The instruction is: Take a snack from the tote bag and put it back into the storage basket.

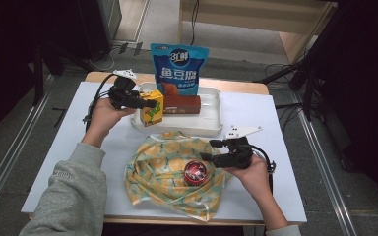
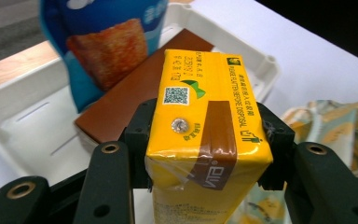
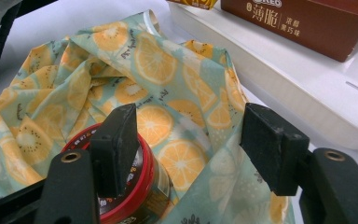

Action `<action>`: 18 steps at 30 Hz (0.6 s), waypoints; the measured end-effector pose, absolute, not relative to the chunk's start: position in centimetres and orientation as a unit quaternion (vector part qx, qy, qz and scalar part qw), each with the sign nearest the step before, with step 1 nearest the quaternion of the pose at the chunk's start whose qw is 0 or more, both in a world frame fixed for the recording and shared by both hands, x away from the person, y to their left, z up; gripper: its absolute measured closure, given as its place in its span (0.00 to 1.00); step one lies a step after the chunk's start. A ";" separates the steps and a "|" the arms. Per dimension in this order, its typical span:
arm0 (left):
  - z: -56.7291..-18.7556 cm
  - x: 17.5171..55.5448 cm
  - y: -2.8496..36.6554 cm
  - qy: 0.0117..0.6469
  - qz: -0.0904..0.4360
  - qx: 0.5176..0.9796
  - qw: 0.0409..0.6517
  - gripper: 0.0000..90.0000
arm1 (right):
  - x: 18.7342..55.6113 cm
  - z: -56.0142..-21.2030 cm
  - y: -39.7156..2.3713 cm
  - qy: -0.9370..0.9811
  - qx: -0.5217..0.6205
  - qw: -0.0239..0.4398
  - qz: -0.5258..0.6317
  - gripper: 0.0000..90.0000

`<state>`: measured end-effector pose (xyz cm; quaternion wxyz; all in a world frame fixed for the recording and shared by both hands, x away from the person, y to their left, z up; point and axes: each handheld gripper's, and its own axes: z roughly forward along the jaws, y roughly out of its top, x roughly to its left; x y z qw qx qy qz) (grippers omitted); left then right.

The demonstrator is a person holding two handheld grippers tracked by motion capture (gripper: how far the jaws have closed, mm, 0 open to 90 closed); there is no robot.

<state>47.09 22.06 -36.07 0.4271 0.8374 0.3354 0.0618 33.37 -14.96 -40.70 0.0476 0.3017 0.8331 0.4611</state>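
My left gripper [image 1: 147, 103] is shut on a yellow drink carton [image 1: 152, 108] at the left end of the white tray [image 1: 211, 118]. In the left gripper view both jaws press the carton [image 2: 205, 135] from its two sides. My right gripper [image 1: 204, 157] stands open over the fruit-print cloth [image 1: 165, 167], right beside a red-lidded round tin [image 1: 195, 172]. In the right gripper view the tin [image 3: 130, 196] sits by the left jaw, low in the gap [image 3: 191, 140], and the cloth [image 3: 168, 93] lies beyond.
A brown biscuit box [image 1: 182, 104] lies in the tray and a blue snack bag [image 1: 179, 69] stands at its back edge. The white table top [image 1: 280, 147] has bare room to the right and left. Cables trail off the table's far left.
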 end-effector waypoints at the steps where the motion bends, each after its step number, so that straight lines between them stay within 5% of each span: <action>1: -36.1 47.1 22.1 0.335 0.062 0.837 0.427 0.57 | 33.4 -40.7 -15.0 0.833 0.302 0.048 0.461 0.42; 18: -37.5 47.9 22.4 0.342 0.094 0.831 0.429 0.57 | 33.3 -40.9 -14.6 0.839 0.296 0.048 0.454 0.41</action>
